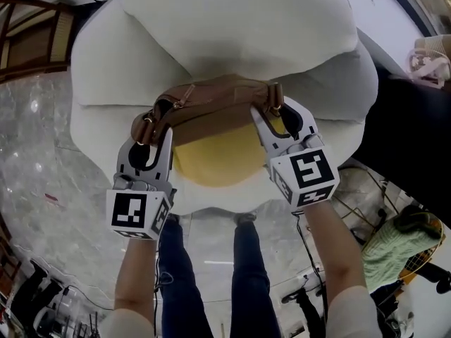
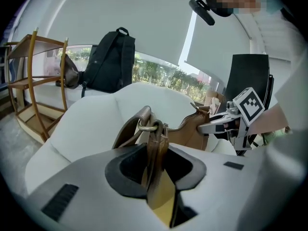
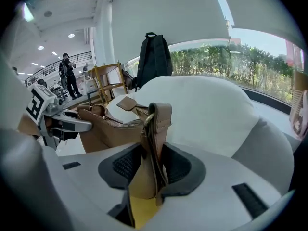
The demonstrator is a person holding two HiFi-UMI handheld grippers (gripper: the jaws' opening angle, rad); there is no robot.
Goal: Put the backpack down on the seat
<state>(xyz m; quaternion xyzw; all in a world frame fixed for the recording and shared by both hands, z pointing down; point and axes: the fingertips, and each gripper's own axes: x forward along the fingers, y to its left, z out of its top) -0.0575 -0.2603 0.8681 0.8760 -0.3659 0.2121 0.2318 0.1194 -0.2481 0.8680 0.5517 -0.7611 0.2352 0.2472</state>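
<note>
Two strap-end holds, left gripper (image 1: 151,131) at 9 and right gripper (image 1: 280,115) at 3 o'clock, fingers (image 1: 266,127) clamped, suit this soft, probably light backpack (image 1: 211,101).

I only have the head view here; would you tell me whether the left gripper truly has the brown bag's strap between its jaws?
Observer: Yes. In the left gripper view, the left gripper is shut on the strap of the brown bag, just below a metal ring.
Operator: Thank you. And the other side?
Observer: In the right gripper view, the right gripper is shut on the strap at the bag's other end.
Operator: Is anything beyond the seat?
Observer: A black backpack stands upright beyond the white seat.
</note>
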